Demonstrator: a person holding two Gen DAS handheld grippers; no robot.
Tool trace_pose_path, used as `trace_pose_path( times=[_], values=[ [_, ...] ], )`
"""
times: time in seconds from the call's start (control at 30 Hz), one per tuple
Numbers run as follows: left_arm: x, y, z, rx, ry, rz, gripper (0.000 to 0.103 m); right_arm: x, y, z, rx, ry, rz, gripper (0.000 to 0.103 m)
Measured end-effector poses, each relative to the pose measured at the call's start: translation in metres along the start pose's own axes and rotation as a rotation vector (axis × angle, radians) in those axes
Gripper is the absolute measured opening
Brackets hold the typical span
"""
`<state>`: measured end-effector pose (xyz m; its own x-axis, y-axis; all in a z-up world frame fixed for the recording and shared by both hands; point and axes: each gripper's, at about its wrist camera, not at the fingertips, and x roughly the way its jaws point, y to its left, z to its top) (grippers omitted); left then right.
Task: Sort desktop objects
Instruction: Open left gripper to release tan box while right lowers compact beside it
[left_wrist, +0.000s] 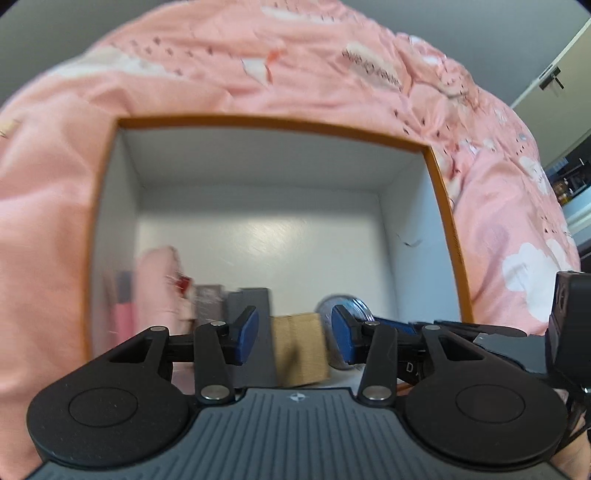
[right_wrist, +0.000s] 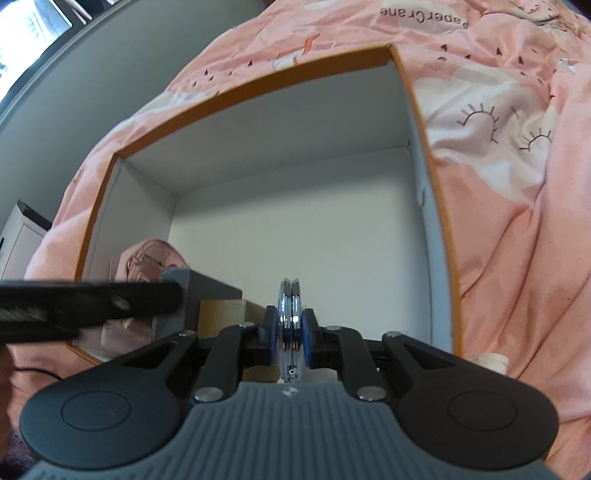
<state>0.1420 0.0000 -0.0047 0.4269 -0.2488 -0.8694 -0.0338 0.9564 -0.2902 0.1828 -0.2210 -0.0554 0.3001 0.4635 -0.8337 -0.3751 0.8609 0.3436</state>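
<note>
Much bare box floor (right_wrist: 314, 240) lies beyond the disc (right_wrist: 290, 321), perhaps a compact, near the right wall.

Left claw (left_wrist: 293, 334): two black linkage arms on round black pivot discs, silver rivets at the joints.
Left pads (left_wrist: 246, 334): blue, flat-faced.
Left base plate: grey, ribbed lengthwise, small white compass-like mark at the far edge.
Right claw (right_wrist: 291, 328): same black linkage, silver rivets, grey ribbed plate.
Right pads (right_wrist: 272, 332): blue, narrow.
</note>
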Motion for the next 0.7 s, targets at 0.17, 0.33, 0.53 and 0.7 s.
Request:
trace_pose_path(
  times=[0.17,0.33,0.53,0.7],
  values=[
    [-0.011,0.015,-0.008,-0.007,-0.035,0.049,0.051,0.006,0.007,-0.005,-0.006,0.029,0.016,0.016],
    [-0.015,0.030,-0.015,-0.034,-0.052,0.043,0.051,0.008,0.009,-0.005,-0.005,0.037,0.016,0.016],
    [-0.015,0.039,-0.022,-0.052,-0.057,0.018,0.051,0.007,0.011,-0.002,0.006,0.051,0.012,0.017],
    [-0.017,0.045,-0.026,-0.070,-0.054,-0.004,0.051,0.004,0.007,0.003,0.075,0.069,0.085,0.022]
  ],
)
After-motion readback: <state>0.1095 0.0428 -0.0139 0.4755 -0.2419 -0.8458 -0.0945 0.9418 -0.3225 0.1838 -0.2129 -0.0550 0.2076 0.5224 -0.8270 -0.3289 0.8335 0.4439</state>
